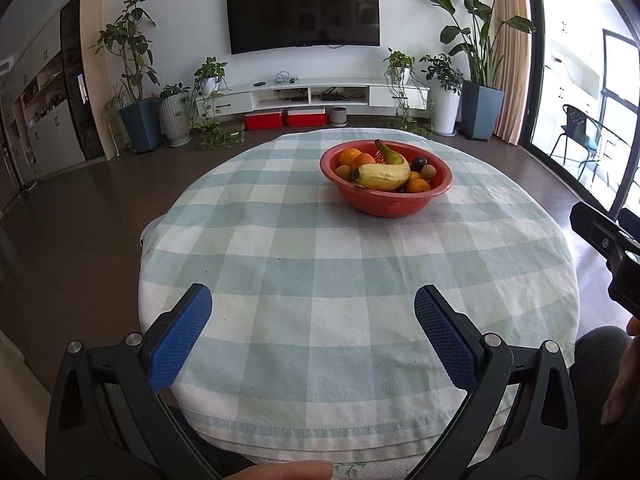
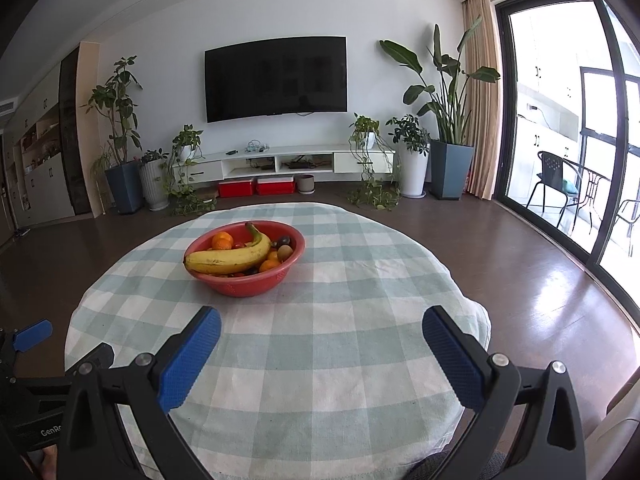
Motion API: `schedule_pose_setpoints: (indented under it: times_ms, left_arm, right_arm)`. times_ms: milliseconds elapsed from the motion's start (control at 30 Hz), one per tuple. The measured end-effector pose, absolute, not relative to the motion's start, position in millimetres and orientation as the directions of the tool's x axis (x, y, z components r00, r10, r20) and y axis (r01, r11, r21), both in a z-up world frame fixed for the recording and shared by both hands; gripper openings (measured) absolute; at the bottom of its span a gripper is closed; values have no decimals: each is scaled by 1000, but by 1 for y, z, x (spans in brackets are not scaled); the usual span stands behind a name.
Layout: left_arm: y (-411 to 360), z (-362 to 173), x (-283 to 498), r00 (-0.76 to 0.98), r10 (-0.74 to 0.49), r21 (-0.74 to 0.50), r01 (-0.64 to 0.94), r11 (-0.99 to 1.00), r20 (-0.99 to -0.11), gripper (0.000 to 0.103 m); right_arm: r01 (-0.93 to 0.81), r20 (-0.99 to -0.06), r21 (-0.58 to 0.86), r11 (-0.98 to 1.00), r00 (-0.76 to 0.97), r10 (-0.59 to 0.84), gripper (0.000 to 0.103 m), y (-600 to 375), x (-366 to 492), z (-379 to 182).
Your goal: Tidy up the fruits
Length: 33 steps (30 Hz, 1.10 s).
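A red bowl (image 1: 386, 204) stands on the far half of a round table with a green-and-white checked cloth (image 1: 320, 280). In it lie a yellow banana (image 1: 382, 174), oranges (image 1: 350, 157), a dark plum (image 1: 419, 163) and small brown fruits. My left gripper (image 1: 313, 300) hovers open over the near part of the cloth, empty, well short of the bowl. In the right wrist view the bowl (image 2: 244, 282) with the banana (image 2: 228, 260) sits ahead and to the left. My right gripper (image 2: 321, 320) is open and empty above the cloth (image 2: 320, 360).
Beyond the table is dark floor, a TV (image 1: 303, 10) on the wall, a low white cabinet (image 1: 312, 96) and potted plants. Glass doors (image 2: 560, 140) are to the right. The right gripper's black body (image 1: 612, 248) shows at the left view's right edge. A hand (image 1: 620, 380) is there too.
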<state>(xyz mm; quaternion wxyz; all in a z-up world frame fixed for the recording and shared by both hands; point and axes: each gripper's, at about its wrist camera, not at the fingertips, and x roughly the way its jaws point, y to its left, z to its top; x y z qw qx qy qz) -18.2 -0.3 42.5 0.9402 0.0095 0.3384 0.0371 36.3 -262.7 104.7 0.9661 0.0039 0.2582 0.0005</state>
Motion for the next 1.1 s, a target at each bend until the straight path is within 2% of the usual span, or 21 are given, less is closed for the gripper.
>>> schedule_pose_setpoints:
  times_ms: [367, 1100]
  left_arm:
    - [-3, 22, -9, 731, 79, 50, -61, 997, -678, 103]
    - [-4, 15, -6, 719, 71, 46, -55, 997, -691, 103]
  right_arm:
    - [-23, -566, 23, 999, 824, 32, 103, -260, 42, 79]
    - [-25, -596, 23, 999, 802, 34, 103, -261, 40, 73]
